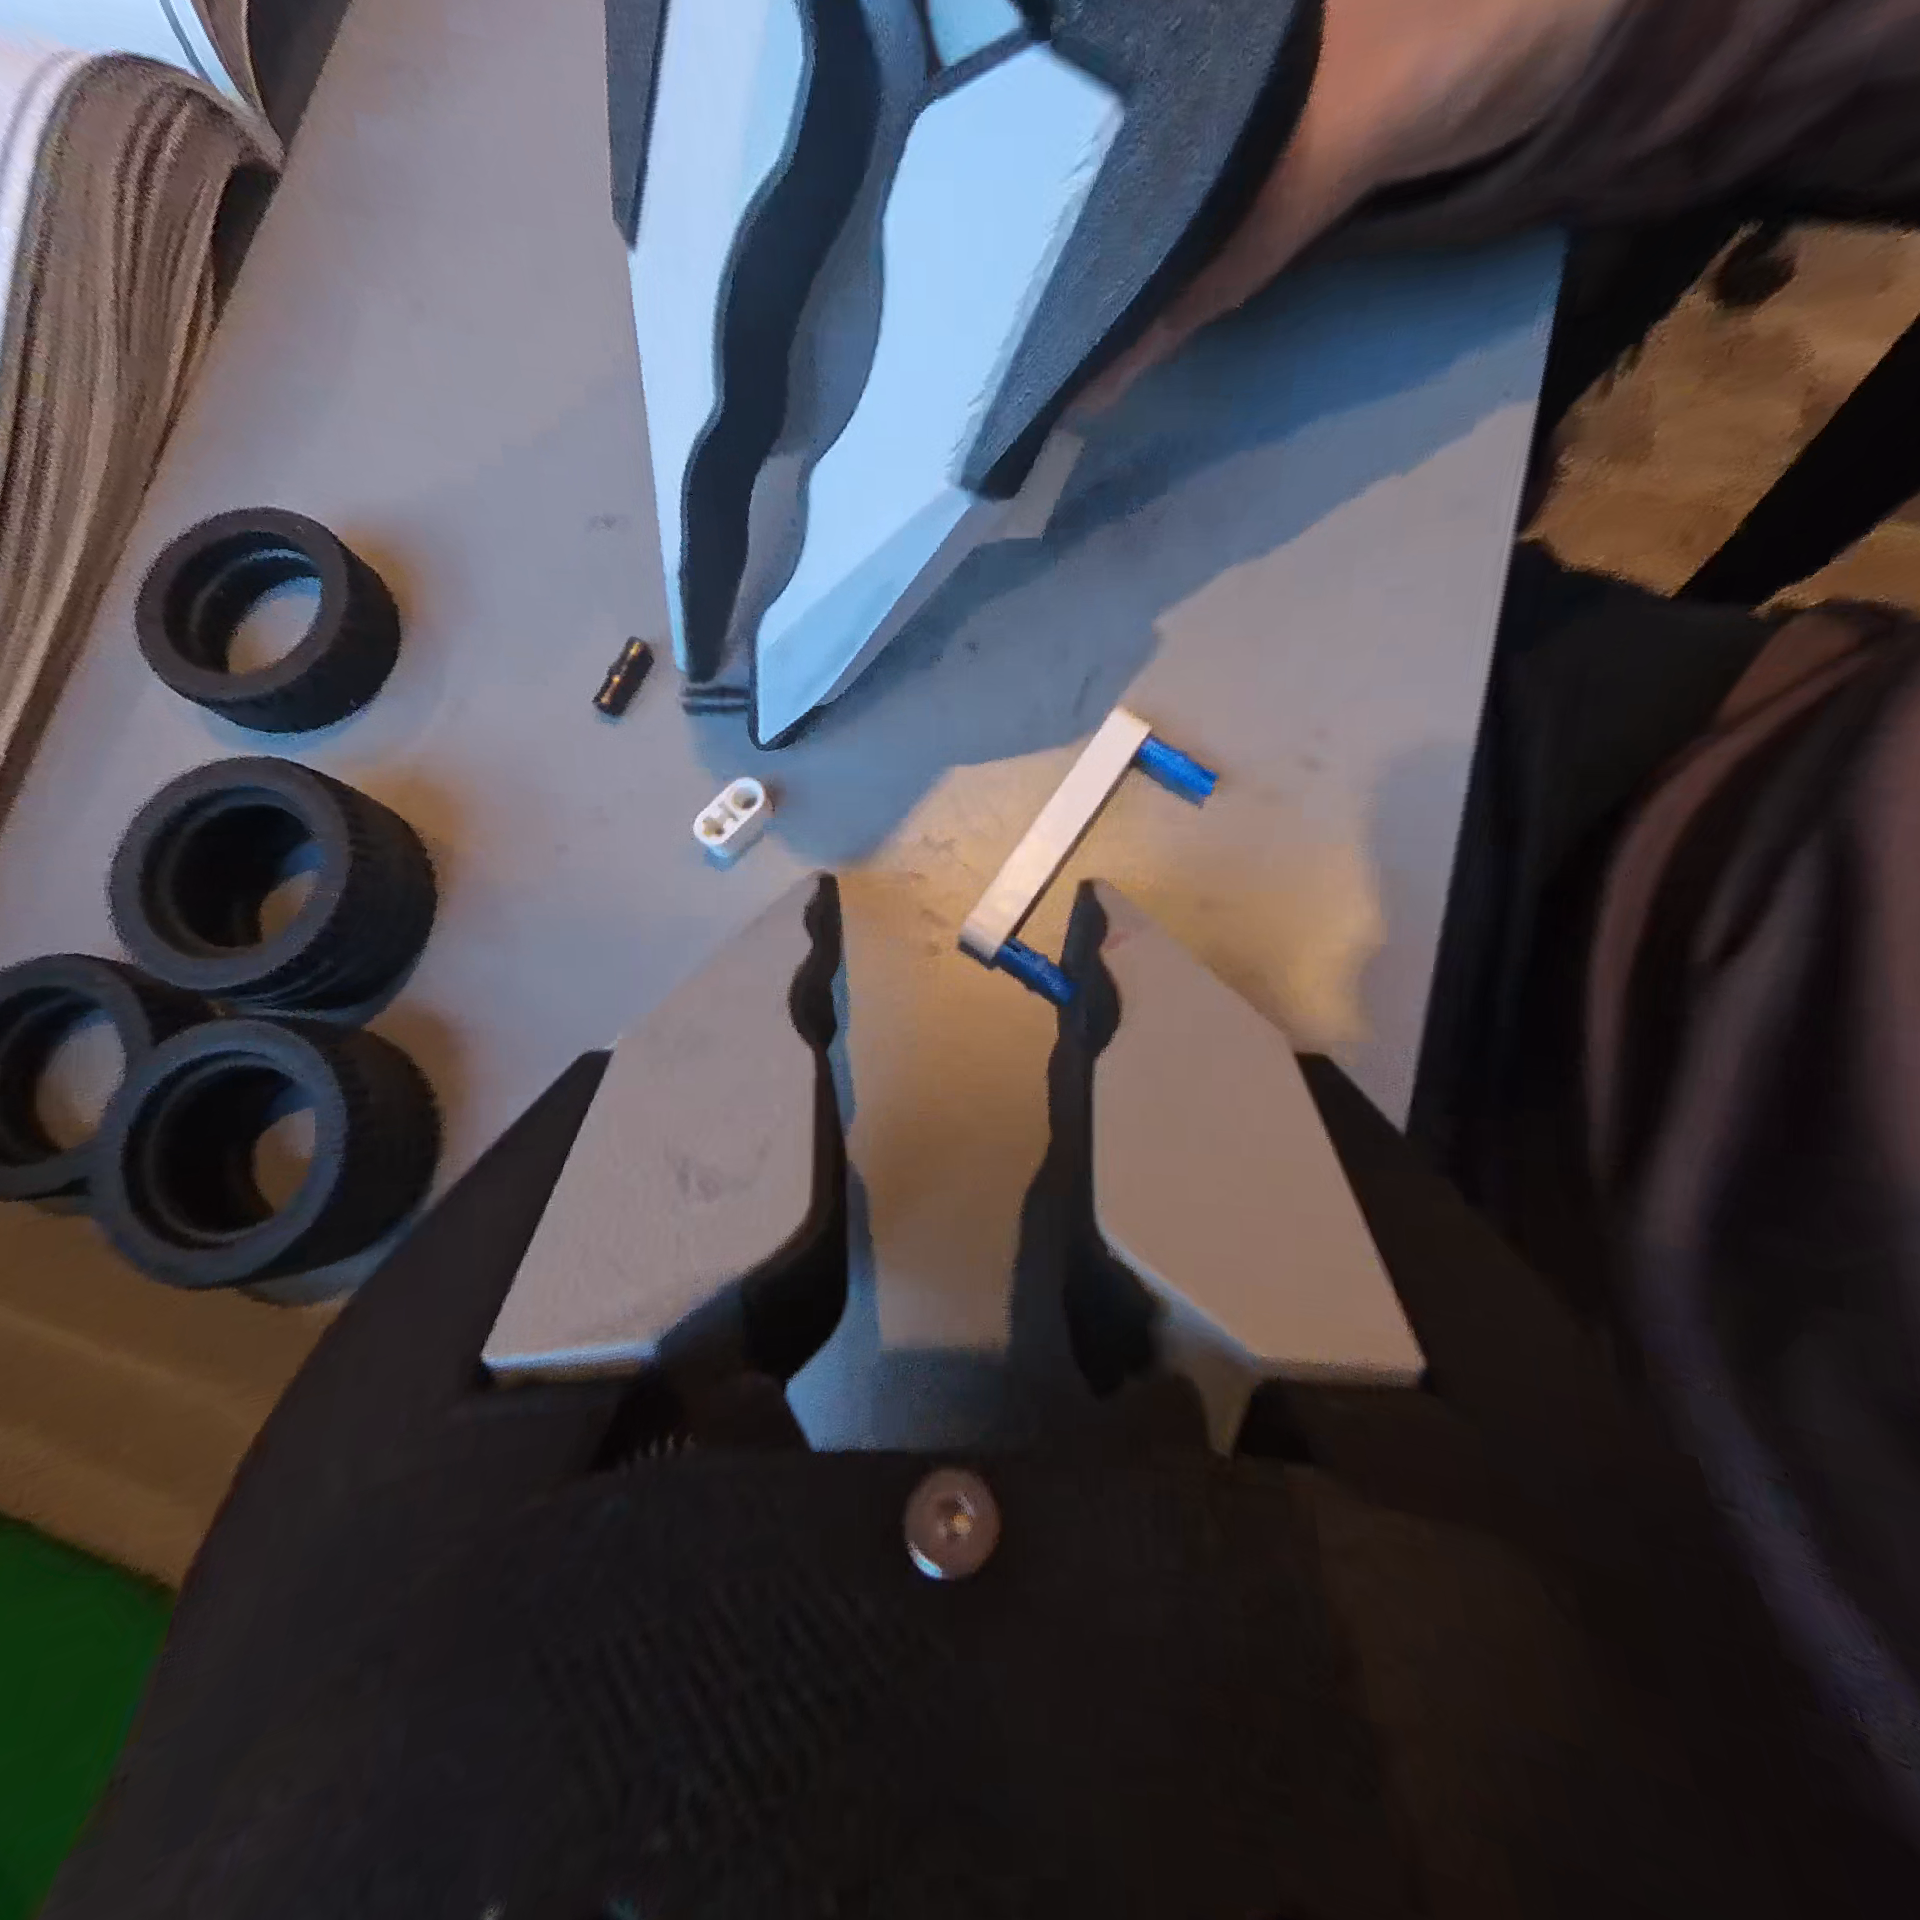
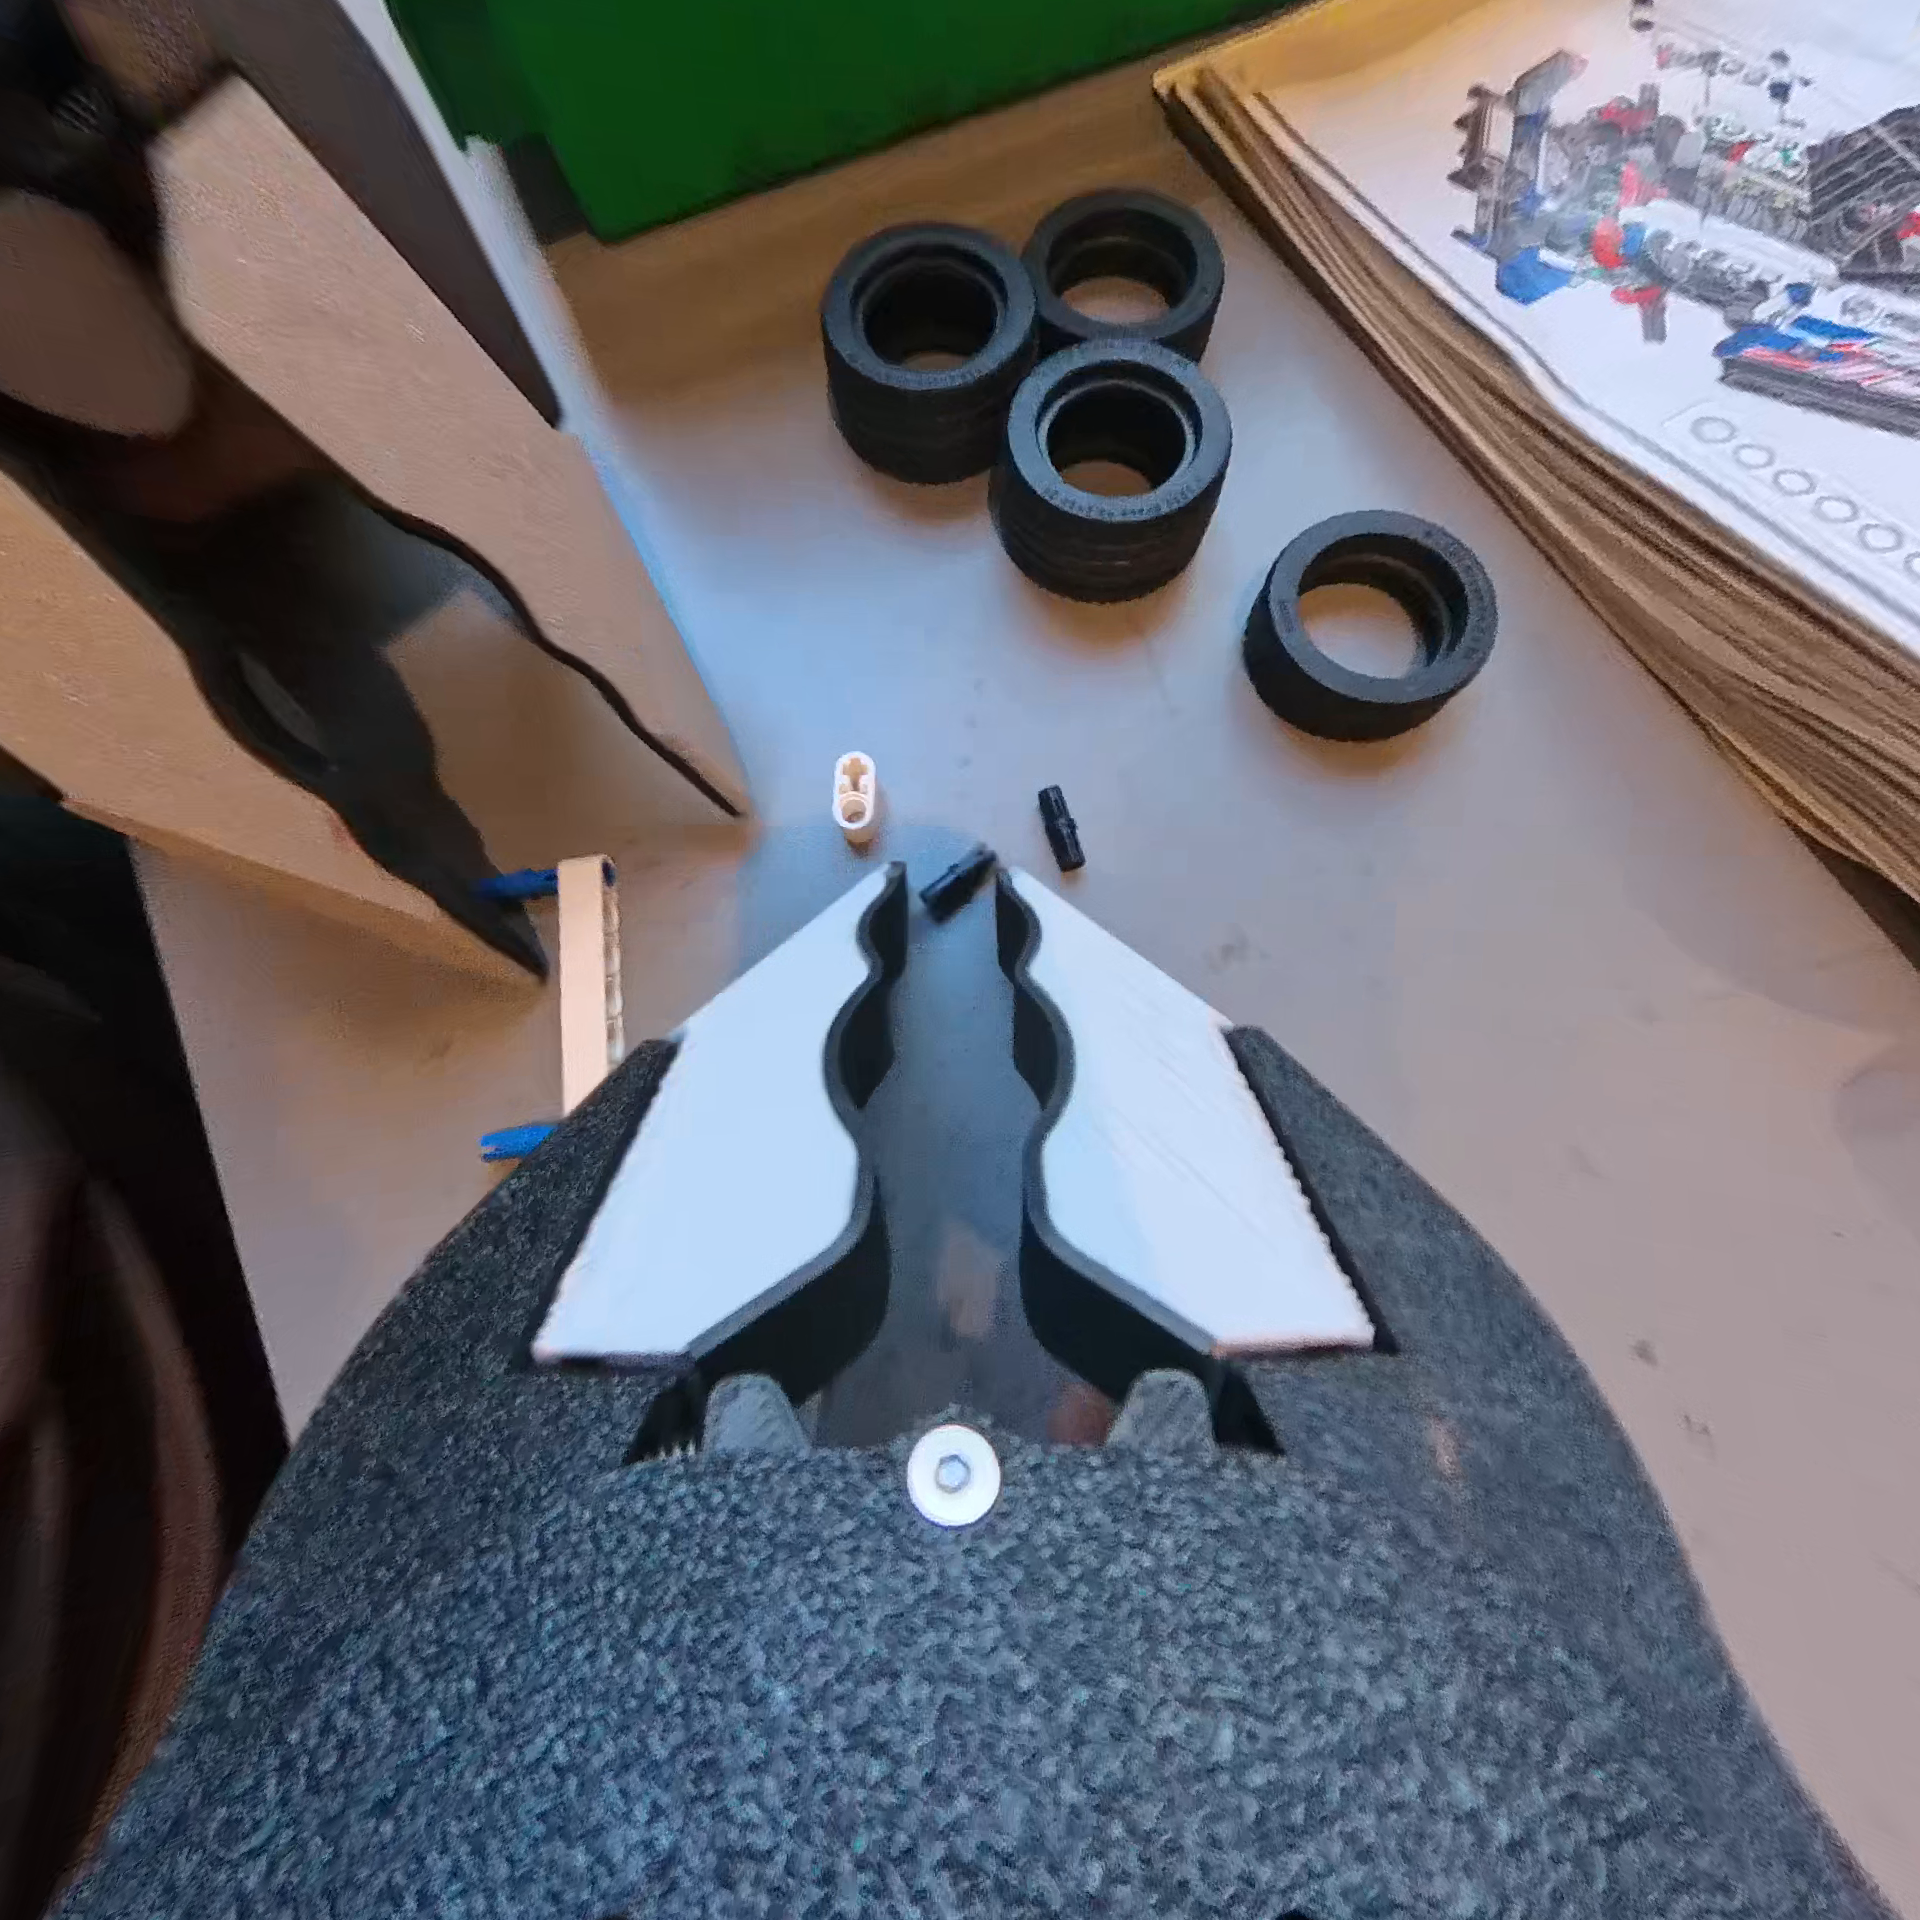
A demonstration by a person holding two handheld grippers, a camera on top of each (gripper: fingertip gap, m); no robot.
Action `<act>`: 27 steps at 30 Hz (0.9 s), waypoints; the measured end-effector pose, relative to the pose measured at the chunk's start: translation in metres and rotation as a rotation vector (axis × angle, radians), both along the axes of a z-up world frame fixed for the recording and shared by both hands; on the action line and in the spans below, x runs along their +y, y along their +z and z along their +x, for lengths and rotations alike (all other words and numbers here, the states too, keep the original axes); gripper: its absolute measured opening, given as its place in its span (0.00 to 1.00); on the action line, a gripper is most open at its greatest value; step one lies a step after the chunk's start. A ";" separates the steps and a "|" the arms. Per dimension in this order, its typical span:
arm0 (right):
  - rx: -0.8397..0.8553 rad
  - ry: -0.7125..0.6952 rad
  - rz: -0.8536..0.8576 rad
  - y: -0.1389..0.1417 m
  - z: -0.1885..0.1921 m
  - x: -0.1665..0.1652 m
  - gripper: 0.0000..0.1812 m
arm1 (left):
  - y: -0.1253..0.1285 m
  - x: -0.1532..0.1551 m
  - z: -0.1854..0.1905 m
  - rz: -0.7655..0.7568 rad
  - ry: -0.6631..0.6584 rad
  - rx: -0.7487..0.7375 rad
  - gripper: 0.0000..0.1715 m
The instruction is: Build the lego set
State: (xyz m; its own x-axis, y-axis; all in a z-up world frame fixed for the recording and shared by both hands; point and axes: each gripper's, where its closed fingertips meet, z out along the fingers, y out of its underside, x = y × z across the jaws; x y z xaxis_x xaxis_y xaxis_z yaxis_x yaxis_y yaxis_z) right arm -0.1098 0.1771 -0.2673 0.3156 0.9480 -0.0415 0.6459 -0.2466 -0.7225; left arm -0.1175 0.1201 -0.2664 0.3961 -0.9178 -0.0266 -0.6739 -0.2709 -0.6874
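the right tongs (image 2: 943,883) are standing apart over the table (image 2: 1351,1039), with a small black pin (image 2: 957,881) lying between their tips, not yet pinched. the left tongs (image 1: 951,899) are also gaping, empty, one tip just beside the near blue pin (image 1: 1034,971) of the white beam (image 1: 1055,831), which is lying flat with a 2nd blue pin (image 1: 1174,771) at its far end. between the 2 tools a short white connector (image 2: 857,795) is resting, and a 2nd black pin (image 2: 1060,828) is lying near the first. farther out, 4 black tyres (image 2: 1112,468) are sitting, and an instruction booklet (image 2: 1662,260) beyond them. the pin looks light, stiff and smooth, likely to roll or flick away; i would be closing on its middle collar, squarely across its length. the beam looks rigid and easiest held across its narrow sides at mid-length.
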 end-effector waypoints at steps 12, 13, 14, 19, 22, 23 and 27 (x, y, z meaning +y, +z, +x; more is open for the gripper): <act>0.017 0.107 -0.069 0.000 0.009 -0.019 0.03 | 0.007 0.038 -0.048 0.148 0.160 0.142 0.23; 0.024 0.112 -0.085 0.001 0.009 -0.022 0.03 | 0.010 0.033 -0.045 0.133 0.162 0.120 0.23; 0.032 0.124 -0.103 0.001 0.009 -0.026 0.03 | 0.013 0.028 -0.041 0.118 0.161 0.096 0.24; 0.036 0.196 -0.114 0.002 0.005 -0.042 0.03 | 0.025 0.004 -0.030 0.019 0.140 0.018 0.28; 0.041 0.234 -0.089 0.004 -0.001 -0.049 0.03 | 0.023 -0.003 -0.023 -0.027 0.078 0.024 0.35; 0.035 0.246 -0.078 0.003 -0.003 -0.051 0.03 | 0.021 -0.001 -0.022 -0.029 0.059 0.023 0.35; 0.009 0.282 -0.052 0.000 -0.002 -0.056 0.04 | 0.012 0.001 -0.023 -0.130 0.012 0.039 0.44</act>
State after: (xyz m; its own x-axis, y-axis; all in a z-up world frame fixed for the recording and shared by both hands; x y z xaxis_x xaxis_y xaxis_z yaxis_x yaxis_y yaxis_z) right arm -0.1119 0.1214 -0.2668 0.0396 0.9948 -0.0940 0.6880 -0.0954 -0.7194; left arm -0.1400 0.1209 -0.2546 0.4077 -0.9099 0.0769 -0.6961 -0.3641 -0.6188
